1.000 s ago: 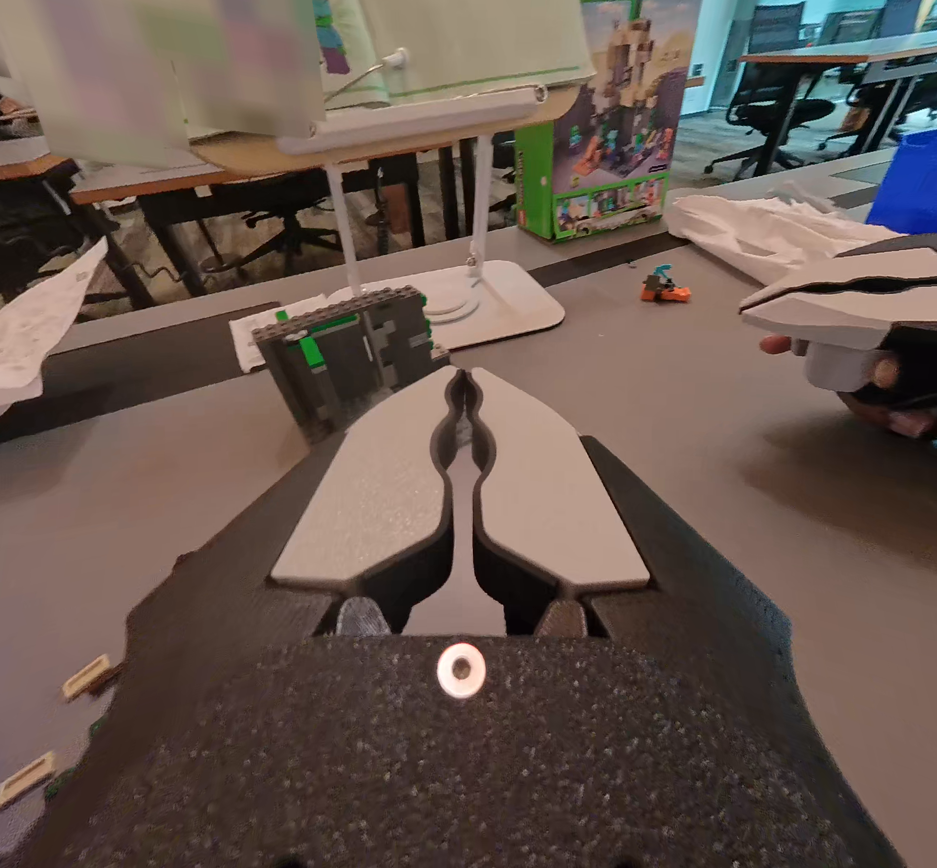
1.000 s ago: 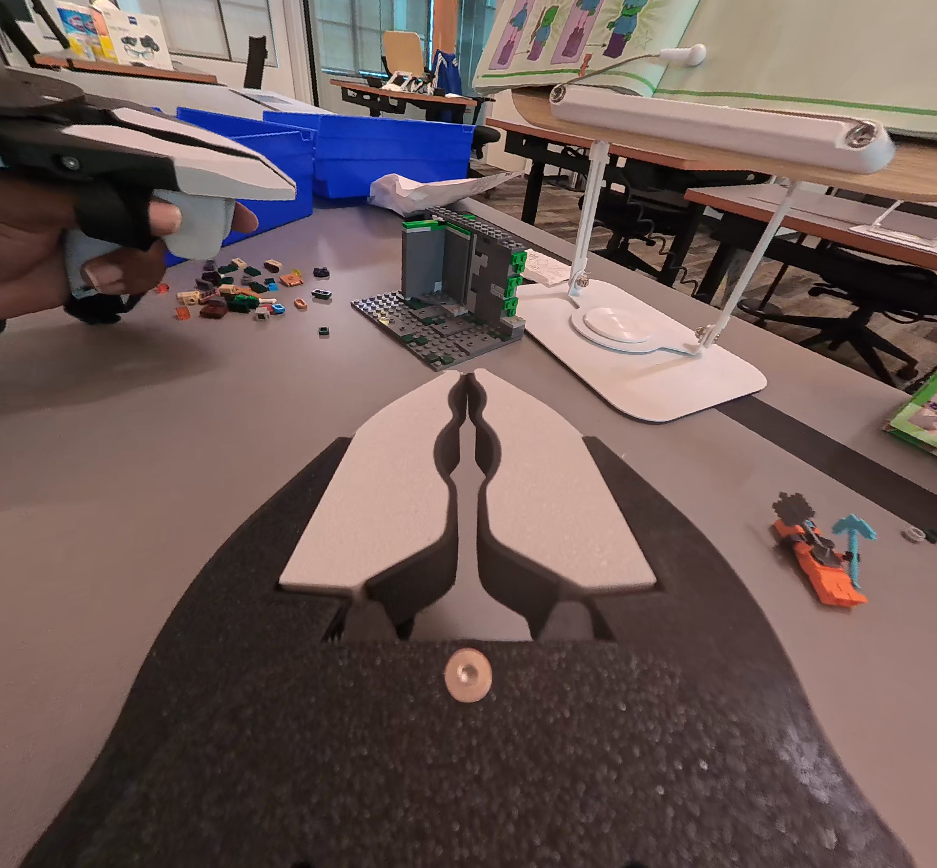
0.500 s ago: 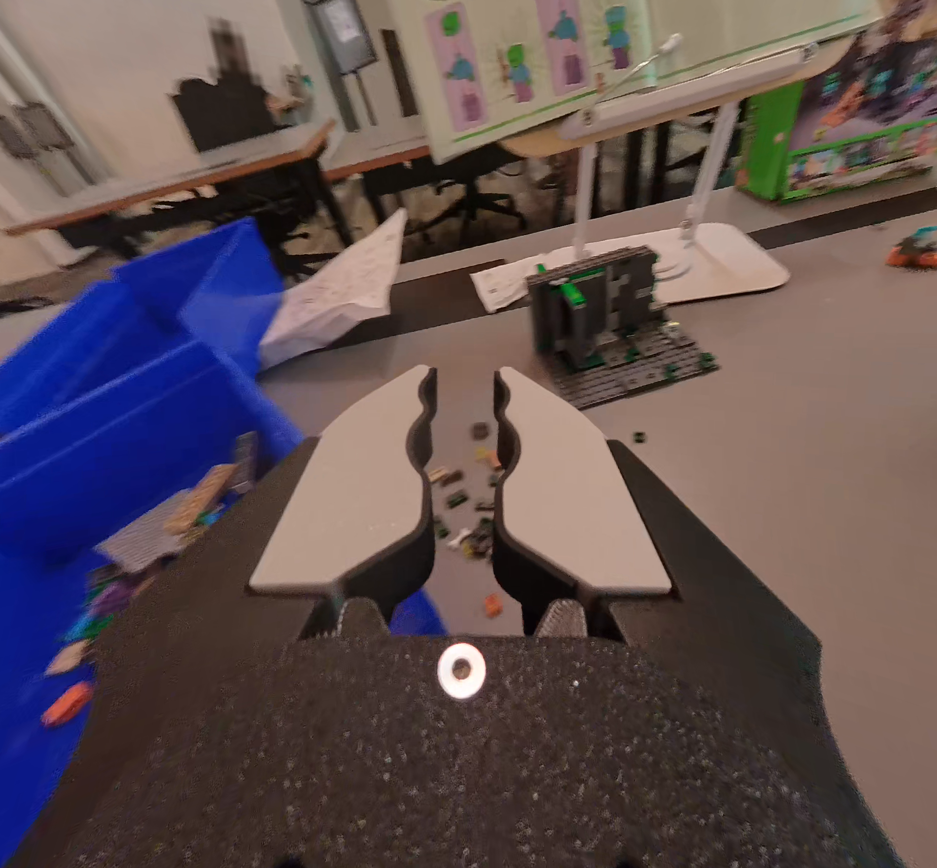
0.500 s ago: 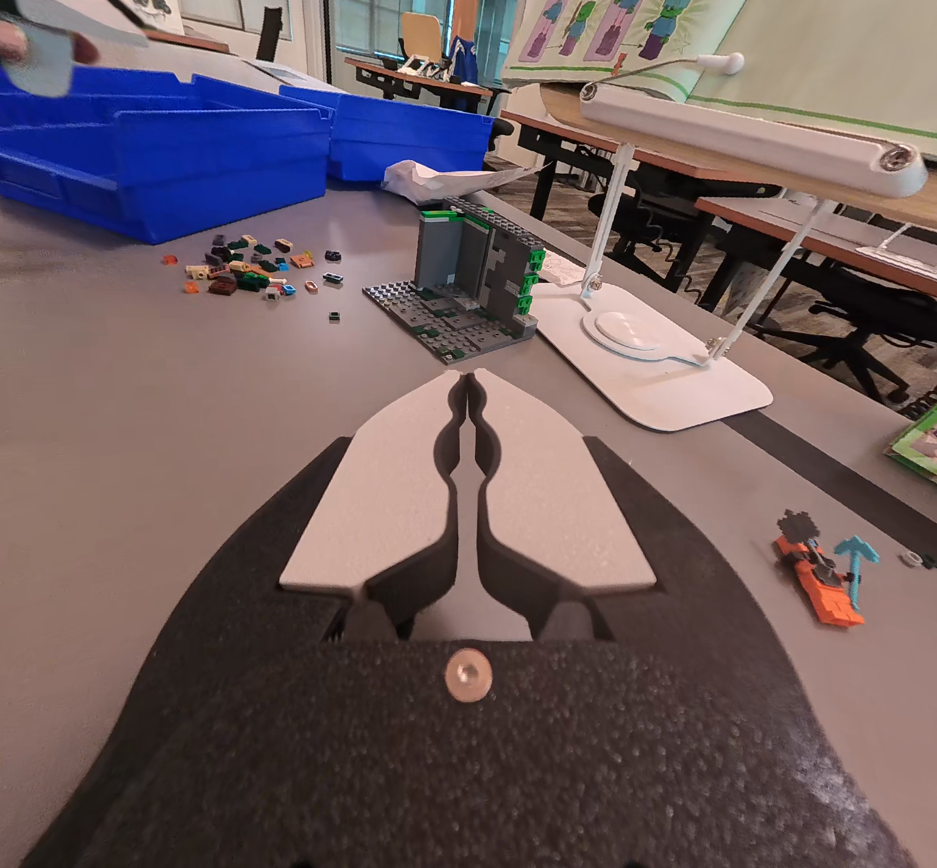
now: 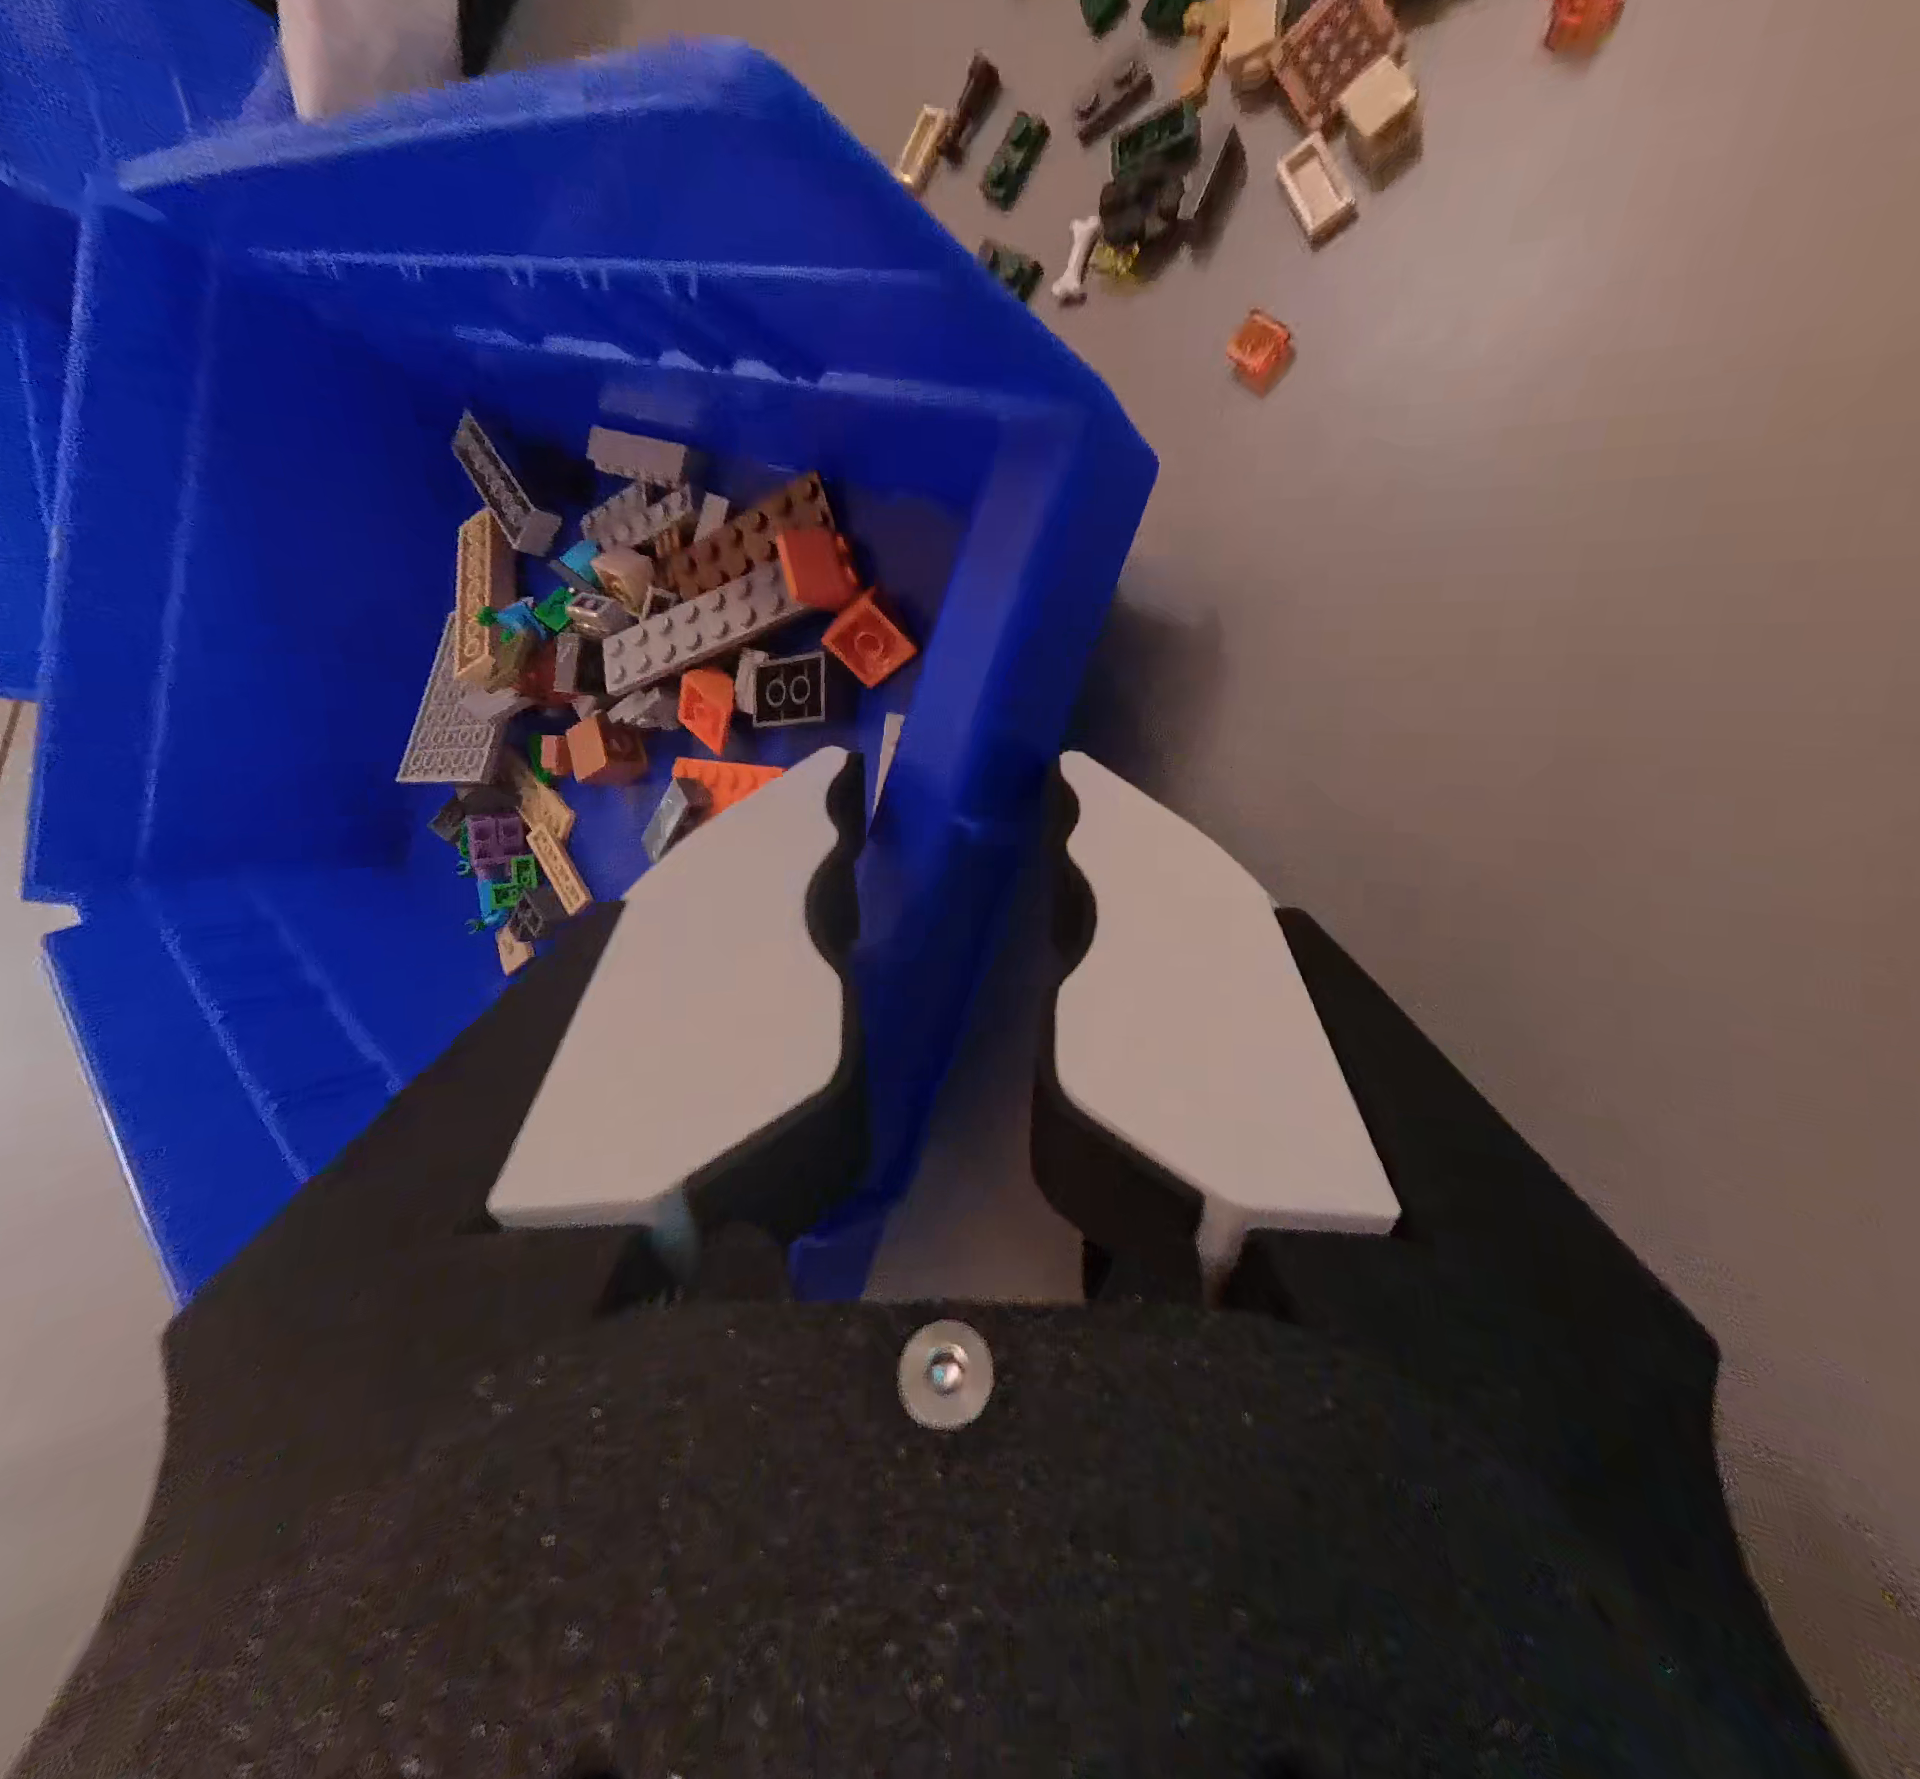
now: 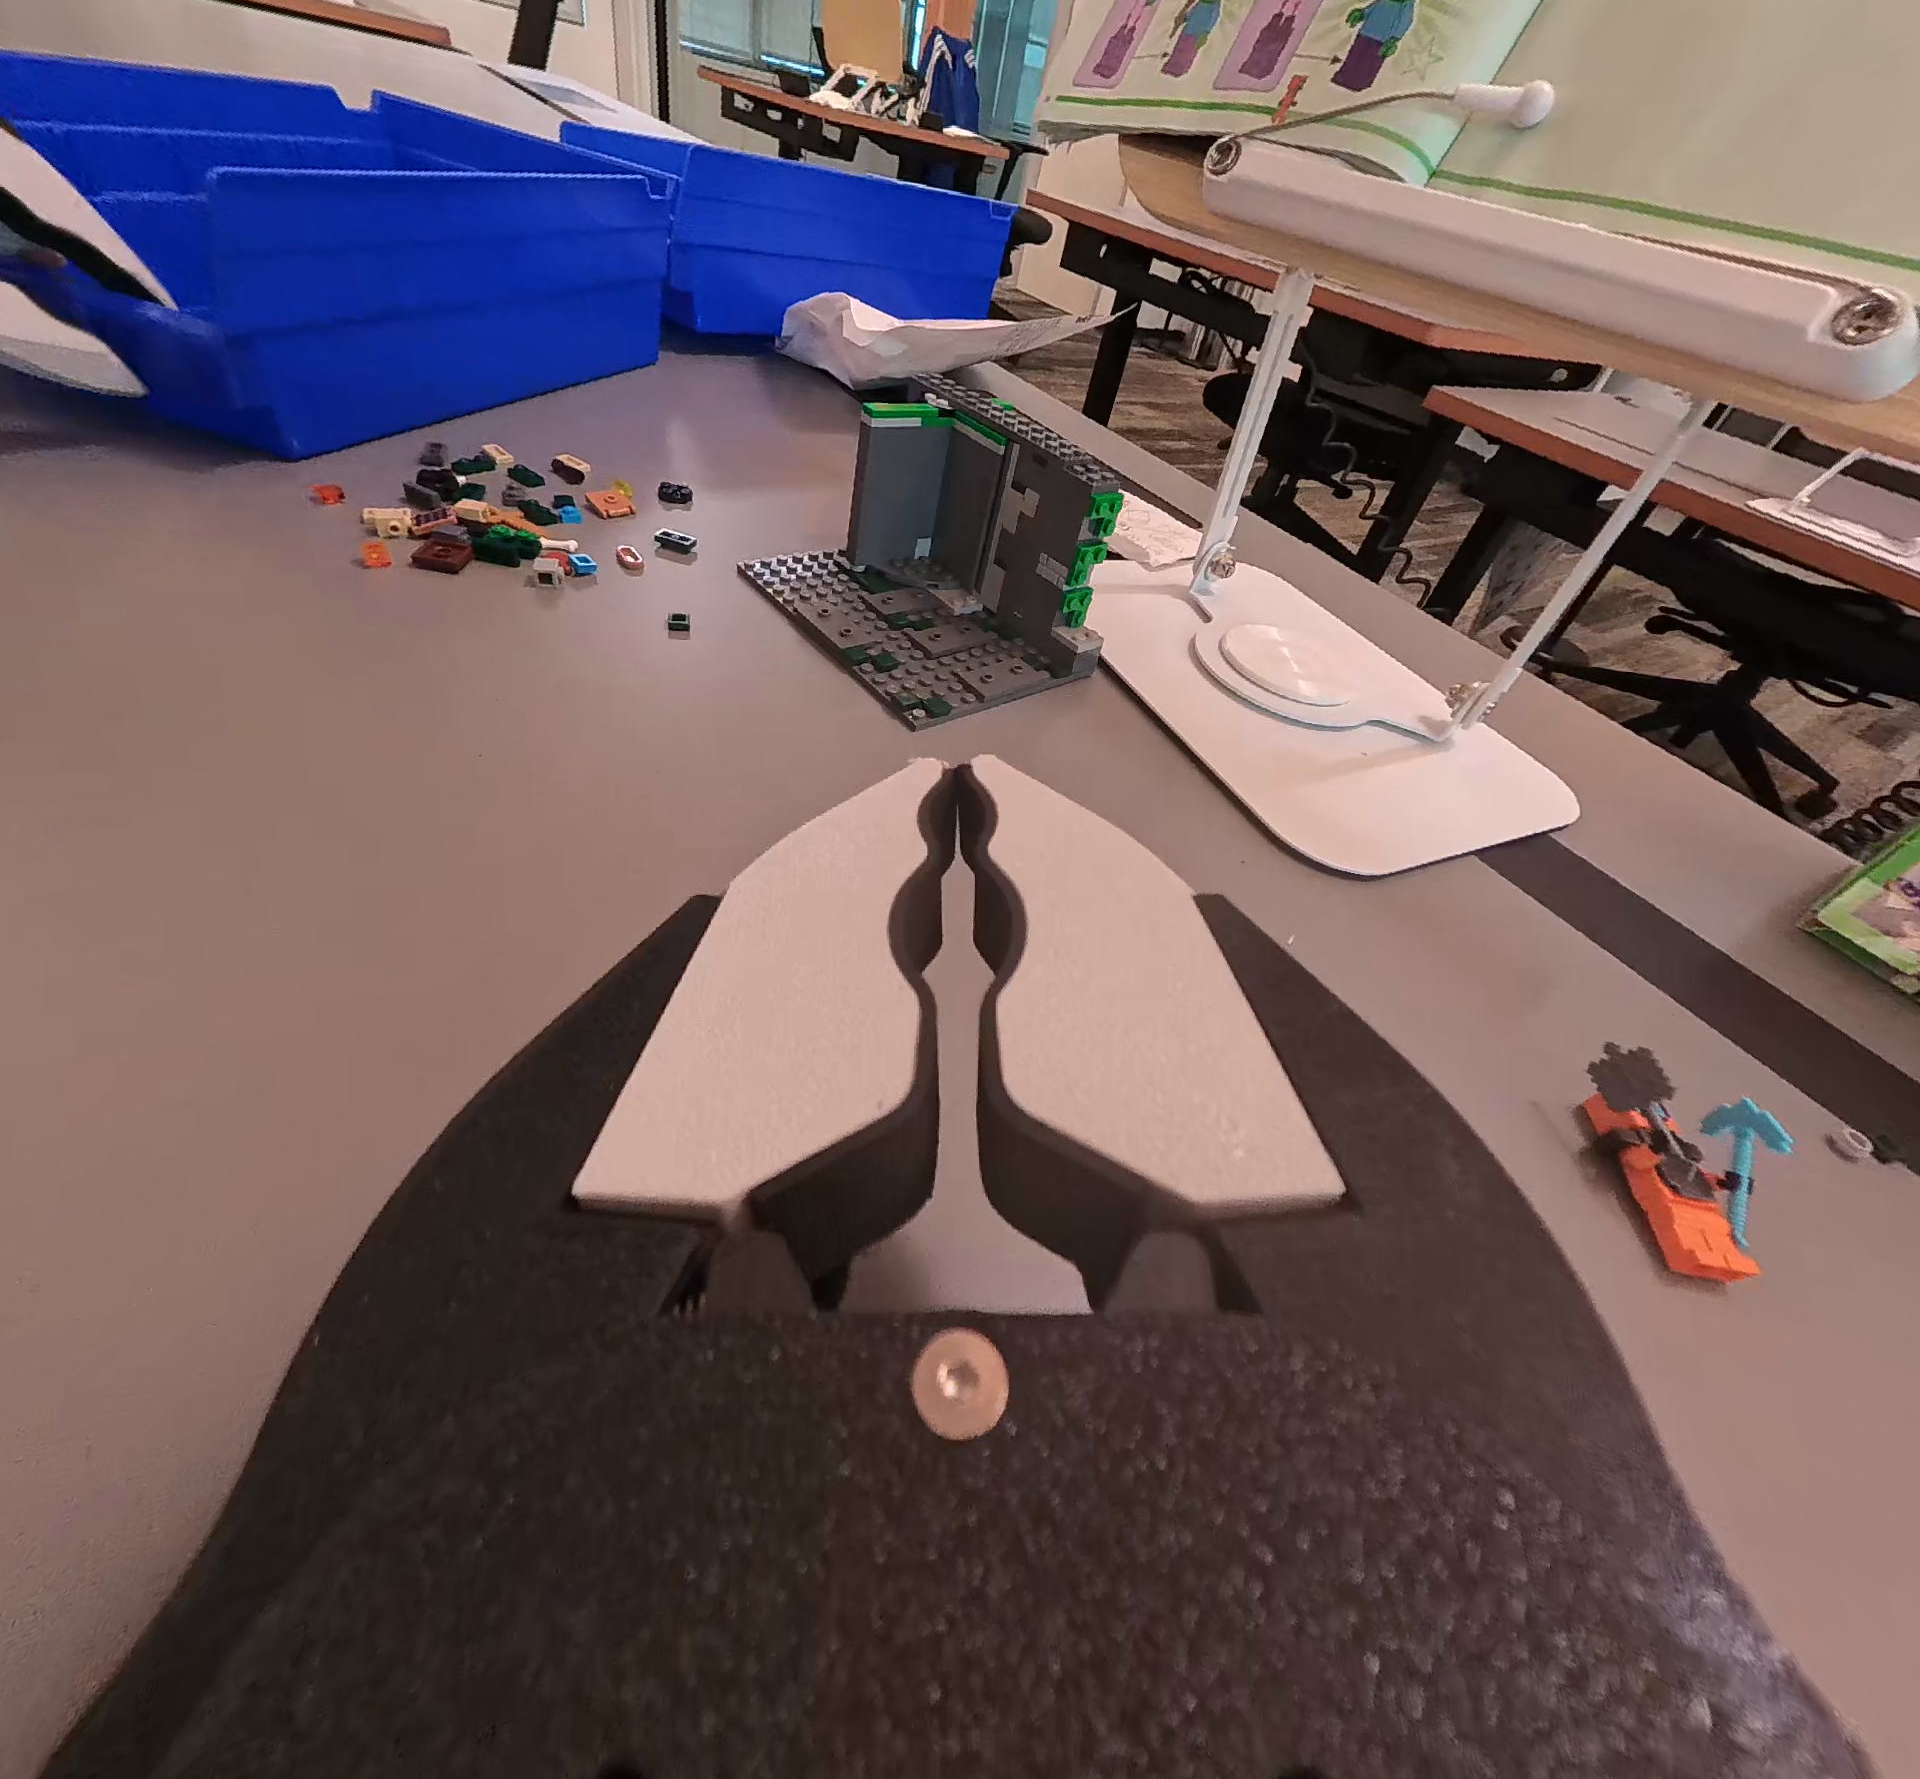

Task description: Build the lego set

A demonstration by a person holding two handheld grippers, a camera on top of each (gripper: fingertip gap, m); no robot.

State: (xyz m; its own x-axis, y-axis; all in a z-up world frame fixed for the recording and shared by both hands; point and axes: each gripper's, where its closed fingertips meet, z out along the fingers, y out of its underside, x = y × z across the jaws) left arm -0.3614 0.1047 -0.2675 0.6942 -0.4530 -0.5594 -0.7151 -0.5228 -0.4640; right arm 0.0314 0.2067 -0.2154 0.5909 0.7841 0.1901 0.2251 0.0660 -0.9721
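My left gripper (image 5: pixel 951 773) is open and empty, pointing down over the right wall of a blue bin (image 5: pixel 997 524). The bin holds several loose bricks (image 5: pixel 665 628): grey, brown, orange, tan. More small loose pieces (image 5: pixel 1226 67) lie on the grey table right of the bin; they also show in the right wrist view (image 6: pixel 499 524). The partly built grey and green lego wall on its baseplate (image 6: pixel 966 566) stands mid-table. My right gripper (image 6: pixel 954 773) is shut and empty, low over the table in front of the build. The left gripper's finger (image 6: pixel 62 306) shows at the far left edge.
Blue bins (image 6: pixel 395 275) line the table's left and back. A white stand (image 6: pixel 1340 721) holding the instruction booklet (image 6: pixel 1558 15) sits right of the build. A small orange figure with a blue pickaxe (image 6: pixel 1683 1179) lies at the right. Crumpled white paper (image 6: pixel 914 337) lies behind the build. Tip to tip, the grippers are about 40 cm apart.
My left gripper swung left from the build to the blue bin, tilted downward and opened wider. My right gripper stayed shut and barely moved.
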